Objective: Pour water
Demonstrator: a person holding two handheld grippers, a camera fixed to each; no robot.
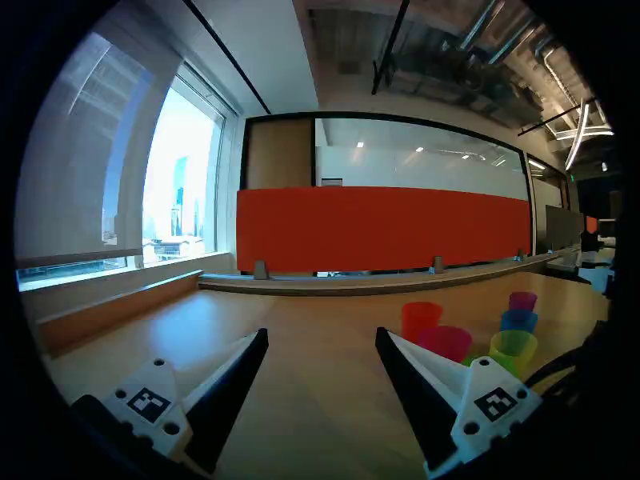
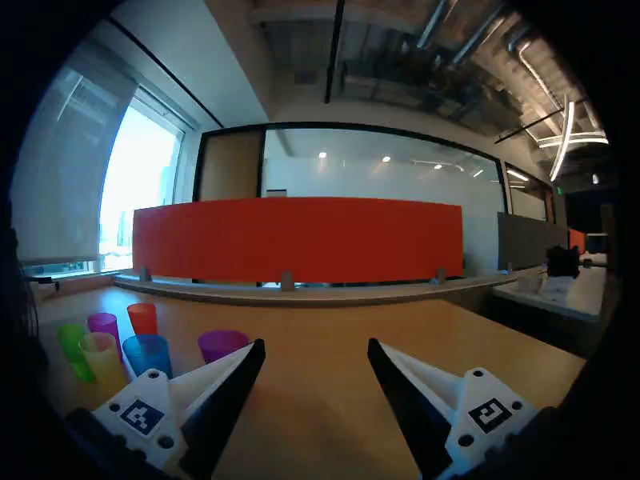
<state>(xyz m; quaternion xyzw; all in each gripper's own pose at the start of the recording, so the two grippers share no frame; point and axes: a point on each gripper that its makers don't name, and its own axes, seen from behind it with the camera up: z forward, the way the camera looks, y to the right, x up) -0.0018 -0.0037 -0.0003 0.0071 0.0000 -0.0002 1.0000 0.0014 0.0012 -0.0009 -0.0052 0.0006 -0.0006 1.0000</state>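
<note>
Your left gripper (image 1: 321,332) is spread wide, nothing between its fingers, low over the table (image 1: 320,408). Just past its right finger stands a pink cup (image 1: 445,342), with a red cup (image 1: 422,318) behind it. Your right gripper (image 2: 315,342) is wide and empty too. Just beyond its left finger sits a purple cup (image 2: 222,346), then a blue cup (image 2: 148,354), with more cups further left.
</note>
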